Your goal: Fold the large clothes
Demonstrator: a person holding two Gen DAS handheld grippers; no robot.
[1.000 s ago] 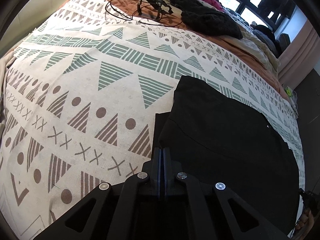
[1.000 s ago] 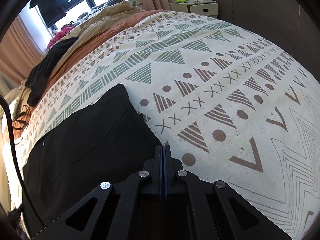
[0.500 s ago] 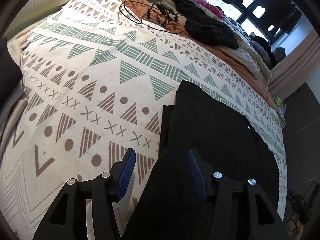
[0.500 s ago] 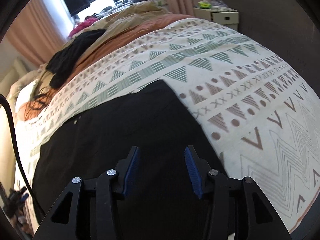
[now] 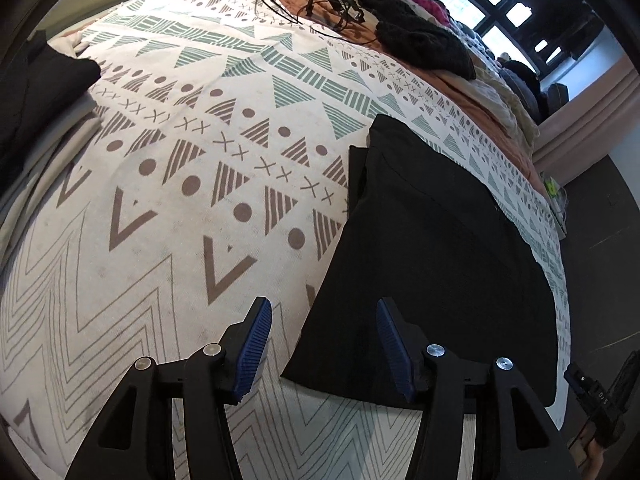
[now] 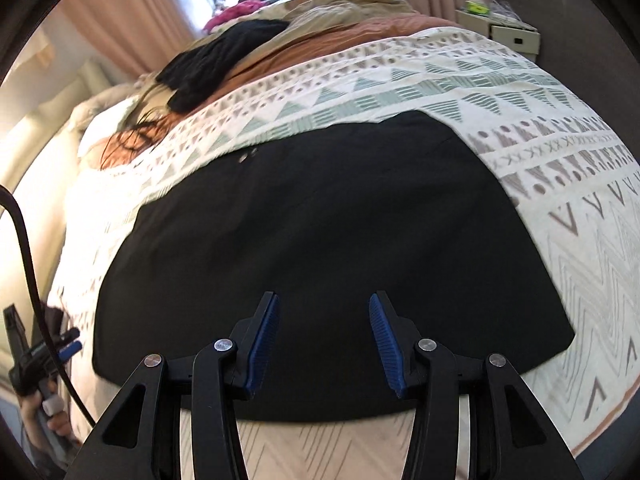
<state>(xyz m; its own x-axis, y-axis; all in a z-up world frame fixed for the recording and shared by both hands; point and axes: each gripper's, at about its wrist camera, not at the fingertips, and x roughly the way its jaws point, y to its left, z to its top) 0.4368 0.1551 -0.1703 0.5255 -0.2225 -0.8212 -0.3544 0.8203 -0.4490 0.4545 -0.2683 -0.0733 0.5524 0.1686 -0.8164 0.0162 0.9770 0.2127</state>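
Observation:
A large black garment [image 5: 432, 248] lies folded flat on the patterned bedspread [image 5: 192, 200]. It also shows in the right wrist view [image 6: 320, 220], filling the middle. My left gripper [image 5: 322, 344] is open and empty, raised above the garment's near left corner. My right gripper [image 6: 322, 344] is open and empty, raised above the garment's near edge. Neither touches the cloth. The other hand-held gripper [image 6: 36, 356] shows at the far left of the right wrist view.
A heap of black knitwear [image 5: 416, 40] and black cables [image 5: 320, 4] lie at the far end of the bed. Another dark cloth pile [image 5: 36, 92] sits at the left edge. A white bedside cabinet [image 6: 500, 28] stands far right. Curtains and a window are behind.
Both grippers were shut on the garment a second ago. They have opened, let go and drawn back and up, so more of the flat garment shows.

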